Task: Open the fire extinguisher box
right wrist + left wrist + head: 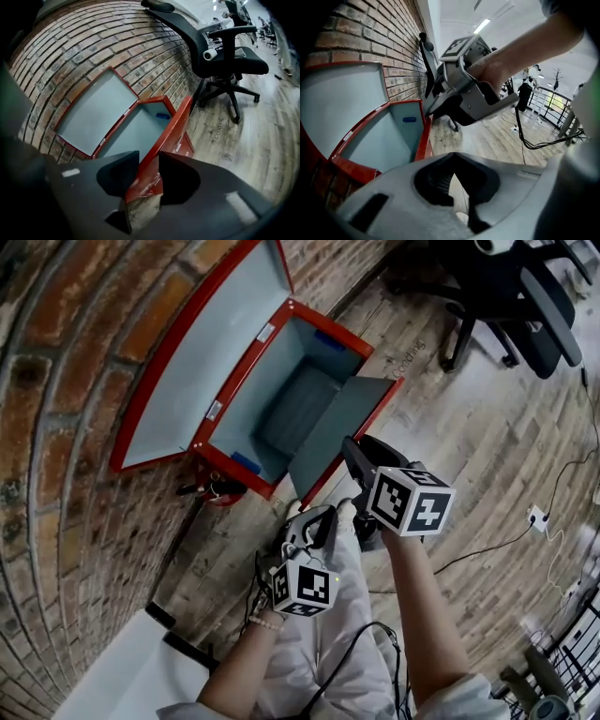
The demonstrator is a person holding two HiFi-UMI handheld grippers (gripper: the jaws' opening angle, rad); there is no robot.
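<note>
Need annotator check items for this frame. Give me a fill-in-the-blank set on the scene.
1. The lid of the fire extinguisher box is ___, not shut.
2. The lid leans against a ___ wall.
3. The office chair on the wooden floor is coloured ___.
Missing words: open; brick; black.

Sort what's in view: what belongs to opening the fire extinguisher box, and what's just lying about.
Job in hand:
fire extinguisher box
raised lid
open front door
left hand-held gripper
right hand-held gripper

Lying about:
office chair
floor cable
</note>
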